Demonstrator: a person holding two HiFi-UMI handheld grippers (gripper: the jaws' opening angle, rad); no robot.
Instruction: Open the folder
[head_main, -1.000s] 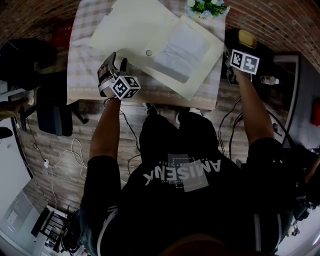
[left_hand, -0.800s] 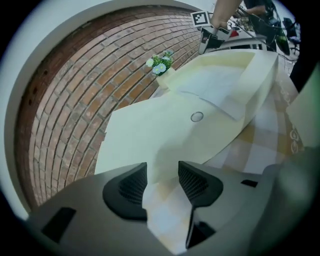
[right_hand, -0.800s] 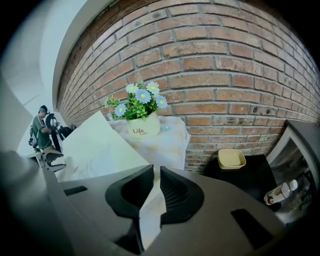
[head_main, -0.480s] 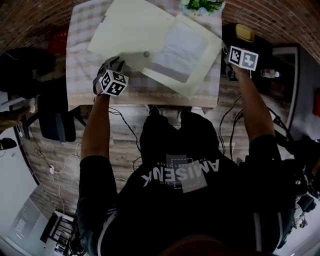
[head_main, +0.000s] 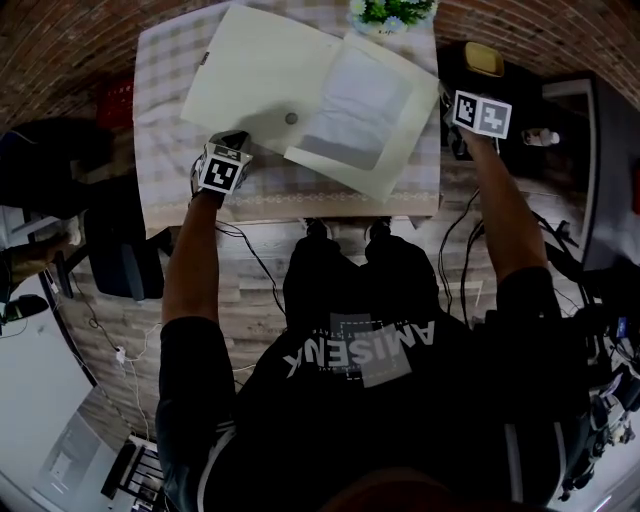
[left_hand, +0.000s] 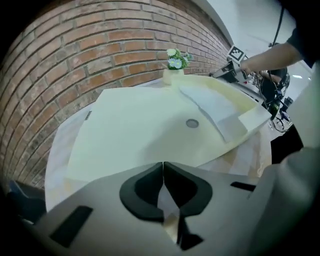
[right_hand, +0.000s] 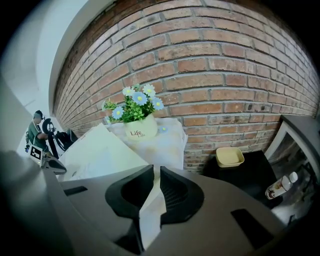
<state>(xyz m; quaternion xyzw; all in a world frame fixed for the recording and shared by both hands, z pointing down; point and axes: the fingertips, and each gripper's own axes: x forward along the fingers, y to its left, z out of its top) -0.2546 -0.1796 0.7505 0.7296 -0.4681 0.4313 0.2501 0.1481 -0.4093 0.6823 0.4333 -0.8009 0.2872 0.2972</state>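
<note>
The left claw (left_hand: 162, 165) sits at the near edge of the folder's (head_main: 260, 80) left leaf. Its own view shows the pads pressed tip to tip. The jaws have just been closing, and nothing stands between them; the leaf lies flat beyond the tips. The head view is too small to show how the pads stand.

The folder lies open across the worktop (head_main: 160, 150). Its left leaf is spread out, and the right half carries a white sheet (head_main: 360, 100). The head view makes that right half look flat. The right claw's view shows it tilted up to a raised corner, with its edge running down into the jaws. The right claw (right_hand: 156, 175) is closed on that edge, and a pale strip of folder shows in the narrow slit between its pads.

By count there are one folder, one white sheet, one round stud (head_main: 291, 118) on the left leaf and two claws. One flower pot (right_hand: 140, 131) stands at the worktop's far edge. One yellow dish (right_hand: 229, 157) rests on a low black stand (right_hand: 245, 175) to the right of the worktop, and one small bottle (right_hand: 276, 189) is further right. The lettering on the pot shows only in the right claw's view.

A pale checked cloth covers the worktop. A brick wall (right_hand: 225, 65) rises behind it. The head view alone shows the wood-plank floor (head_main: 130, 330) and the loose cables (head_main: 250, 265) lying on it.
</note>
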